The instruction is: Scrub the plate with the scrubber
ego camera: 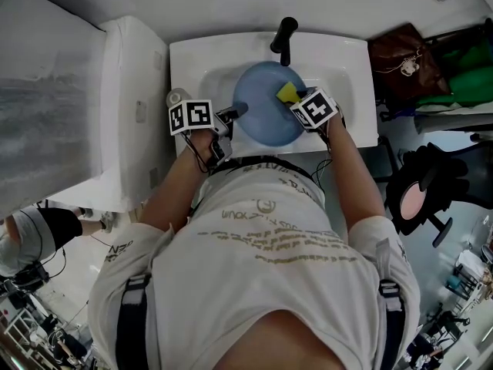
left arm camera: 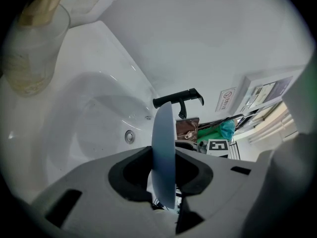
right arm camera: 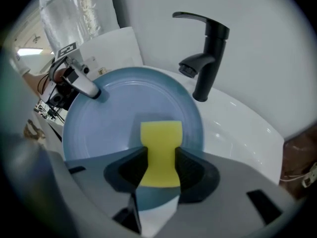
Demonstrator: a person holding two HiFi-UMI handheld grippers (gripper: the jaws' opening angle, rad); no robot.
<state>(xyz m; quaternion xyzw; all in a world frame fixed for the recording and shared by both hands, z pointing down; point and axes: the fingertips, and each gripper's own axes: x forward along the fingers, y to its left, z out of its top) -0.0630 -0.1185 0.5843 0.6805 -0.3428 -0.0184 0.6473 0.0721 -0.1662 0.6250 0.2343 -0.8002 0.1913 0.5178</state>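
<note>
Over the white sink point(ego camera: 347, 68), the blue plate point(ego camera: 262, 114) was held tilted up on its edge. The left tongs point(ego camera: 236, 112) were clamped on its rim, and the right tongs point(ego camera: 294, 99) were clenched on the yellow scrubber point(ego camera: 288, 92). The scrubber seemed to rest against the plate's face, toward the rim nearest the tap point(ego camera: 283, 38). Since the plate was pinched at only one spot on its rim, the scrubbing probably called for moderate pressure, as a hard push far from that grip could lever the plate round or out. Flat, overlapping strokes across the whole face, worked back toward the held side, looked the soundest way, with the plate kept above the basin in case it slipped. The black tap stood just behind the plate's far edge and was the main obstacle, because a long stroke that way could knock the rim or the right tongs against it. A clear bottle point(ego camera: 177, 97) stood at the sink's corner beside the left tongs. A brown bag point(ego camera: 400, 60) lay well apart to the right.
</note>
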